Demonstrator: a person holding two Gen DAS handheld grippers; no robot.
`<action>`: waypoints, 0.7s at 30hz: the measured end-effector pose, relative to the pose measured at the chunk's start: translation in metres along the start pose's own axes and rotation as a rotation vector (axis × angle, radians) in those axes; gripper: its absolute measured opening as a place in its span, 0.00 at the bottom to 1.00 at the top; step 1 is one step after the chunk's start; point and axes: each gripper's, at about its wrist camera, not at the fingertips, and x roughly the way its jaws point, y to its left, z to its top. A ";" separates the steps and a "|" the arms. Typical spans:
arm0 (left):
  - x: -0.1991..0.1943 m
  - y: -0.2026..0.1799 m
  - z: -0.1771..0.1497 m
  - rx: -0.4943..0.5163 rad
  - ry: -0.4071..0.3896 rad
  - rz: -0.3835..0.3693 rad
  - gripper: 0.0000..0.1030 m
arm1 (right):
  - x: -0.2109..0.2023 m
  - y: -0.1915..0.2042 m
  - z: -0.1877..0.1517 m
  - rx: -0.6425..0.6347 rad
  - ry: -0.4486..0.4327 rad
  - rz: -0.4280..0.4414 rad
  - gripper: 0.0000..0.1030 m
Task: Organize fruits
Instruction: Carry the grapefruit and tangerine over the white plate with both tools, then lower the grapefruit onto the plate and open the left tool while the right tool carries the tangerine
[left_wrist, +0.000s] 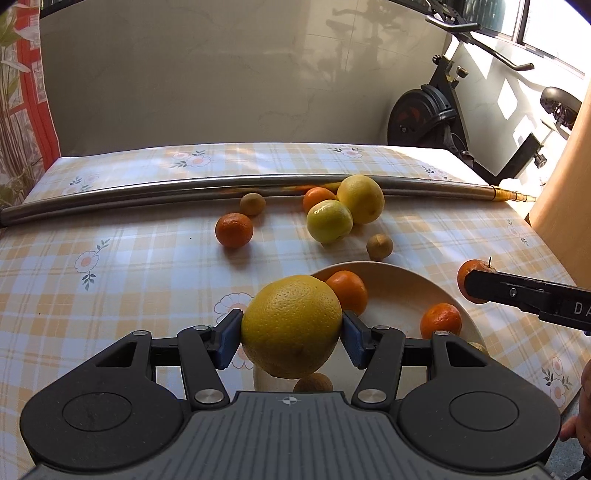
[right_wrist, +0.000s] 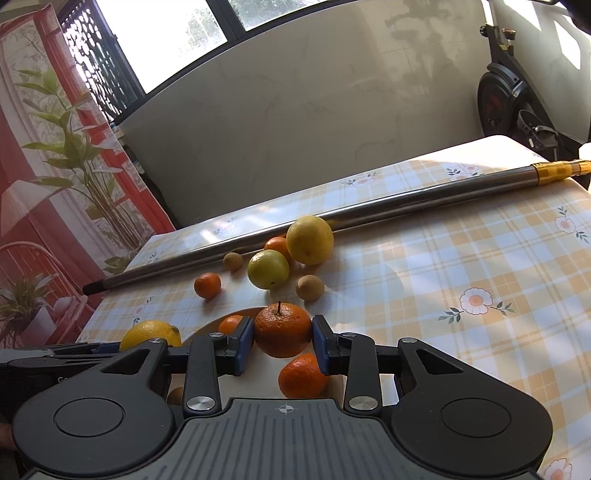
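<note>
Left hand-held gripper (left_wrist: 291, 326) pinches a yellow citrus (left_wrist: 291, 325) over the plate (left_wrist: 399, 291) rim.

- You are seeing white letters "DA" showing on the black side of the right gripper (left_wrist: 466, 286) in the left wrist view; the rest is running out of frame
- You are getting faint letters on the left gripper's (right_wrist: 110, 345) body in the right wrist view; too blurred for reading
</note>
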 end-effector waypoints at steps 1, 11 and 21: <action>0.003 -0.002 0.002 0.011 0.005 0.005 0.58 | 0.001 0.000 -0.001 -0.002 0.003 0.000 0.30; 0.017 -0.011 0.007 0.053 0.035 -0.003 0.58 | 0.008 0.001 -0.006 -0.030 0.033 -0.047 0.31; 0.029 -0.014 0.006 0.070 0.062 0.006 0.58 | 0.008 0.004 -0.007 -0.046 0.033 -0.054 0.31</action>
